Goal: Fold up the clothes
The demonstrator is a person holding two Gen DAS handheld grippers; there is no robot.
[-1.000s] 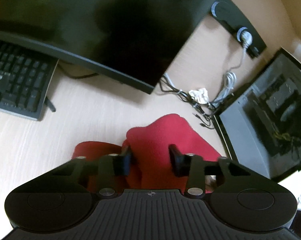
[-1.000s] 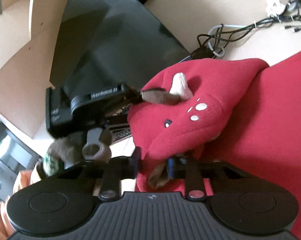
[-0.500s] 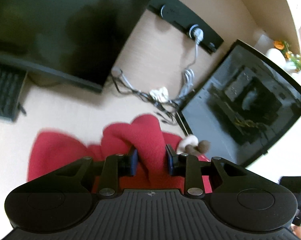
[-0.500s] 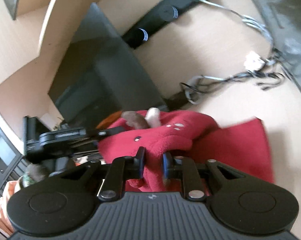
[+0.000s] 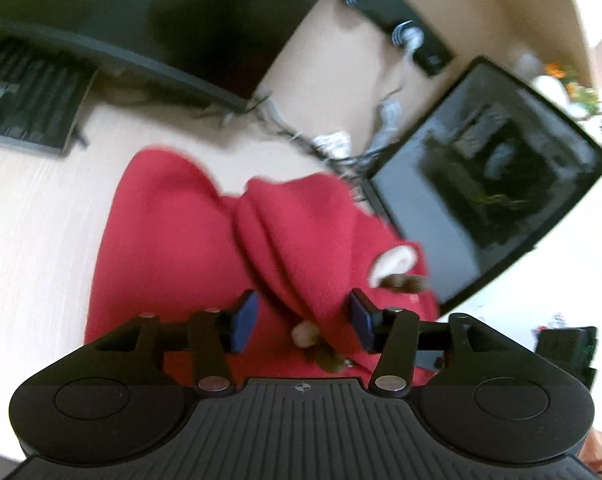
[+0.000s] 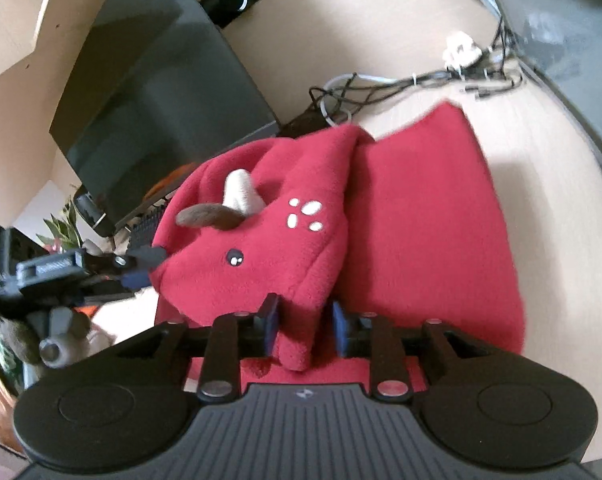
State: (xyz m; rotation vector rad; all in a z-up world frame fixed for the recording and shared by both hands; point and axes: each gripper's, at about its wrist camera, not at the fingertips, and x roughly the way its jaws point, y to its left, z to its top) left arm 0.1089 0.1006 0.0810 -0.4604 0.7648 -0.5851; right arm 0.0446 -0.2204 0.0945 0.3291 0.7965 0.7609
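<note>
A red fleece garment (image 5: 161,240) lies on the pale desk, and its hood (image 6: 261,248), with a cream horn, a brown horn, an eye and white spots, is folded over the body. My left gripper (image 5: 303,320) is opening; a ridge of the hood runs between its blue pads (image 5: 243,322) without being pressed. My right gripper (image 6: 304,326) is also opening, with a lobe of the hood's edge loose between its pads (image 6: 339,330). In the right wrist view the left gripper (image 6: 141,268) stands at the hood's far left edge.
A dark monitor (image 5: 121,12) and a keyboard (image 5: 25,100) stand behind the garment. A tangle of cables (image 6: 401,84) and a black power strip (image 5: 397,28) lie at the back. A second dark screen (image 5: 489,184) borders the garment on the right. Plants (image 6: 61,228) stand at the left.
Both grippers held pinched folds of the red hood and carried it across over the garment's body. Their jaws have now parted and the hood rests on the garment.
</note>
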